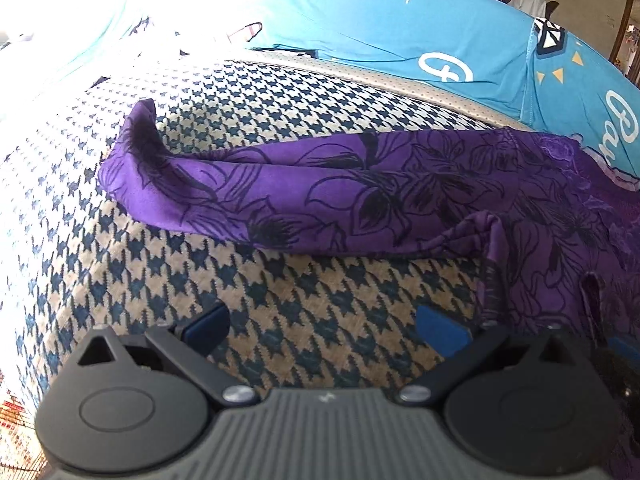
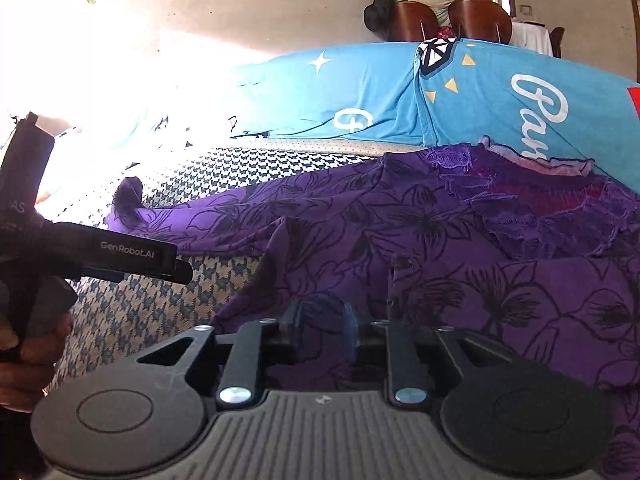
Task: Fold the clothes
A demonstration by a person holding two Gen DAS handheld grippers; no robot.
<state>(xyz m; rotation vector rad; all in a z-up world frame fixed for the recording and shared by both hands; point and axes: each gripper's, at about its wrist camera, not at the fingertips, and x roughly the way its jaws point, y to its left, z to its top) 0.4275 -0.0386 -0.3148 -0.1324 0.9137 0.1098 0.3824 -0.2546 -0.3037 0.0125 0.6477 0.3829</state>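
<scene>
A purple garment [image 1: 400, 200] with black flower outlines lies on a houndstooth cloth [image 1: 280, 300]. One sleeve [image 1: 180, 184] stretches out to the left. My left gripper [image 1: 324, 328] hangs open over bare houndstooth just in front of the sleeve, with nothing between its blue pads [image 1: 208, 324]. In the right wrist view the same garment [image 2: 520, 280] fills the right half. My right gripper [image 2: 326, 332] is shut on a pinch of its purple fabric, and a fold stands up just beyond the fingers. The neckline [image 2: 520, 184] lies further back.
A bright blue printed sheet [image 2: 360, 88] covers the surface behind the garment. Brown chair backs [image 2: 440, 20] draped with clothes stand behind it. At the left of the right wrist view, a hand [image 2: 24, 368] holds the left tool's black housing [image 2: 120, 248]. Strong sunlight washes out the far left.
</scene>
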